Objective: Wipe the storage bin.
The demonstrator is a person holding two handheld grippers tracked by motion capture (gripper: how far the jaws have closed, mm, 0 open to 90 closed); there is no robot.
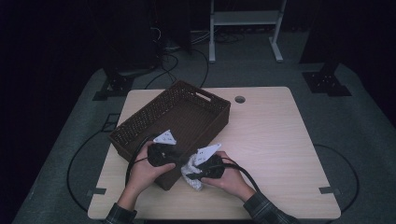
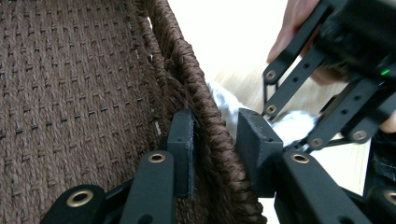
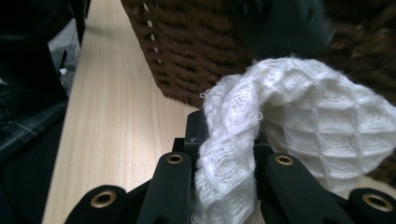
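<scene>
My left claw [image 2: 215,144] clamps the brown basket's [image 2: 70,84] rim, low center of frame. My right claw [image 3: 224,149] pinches a white cloth [image 3: 299,121], lower right.

Dark brown woven basket [image 1: 187,109], white waffle-weave cloth [image 3: 299,116], pale wood-grain table [image 1: 271,135], plaid sleeves [image 1: 264,210]

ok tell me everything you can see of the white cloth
The white cloth is a soft waffle-weave fabric with a raised grid of squares and a slightly frayed edge. It is bunched and folded over, not spread flat. The right hand-held gripper is shut on a fold of it, with the rest draping over the jaws. It sits just outside the near wall of the brown woven basket, over the light wooden table, at the basket's near corner.
</scene>
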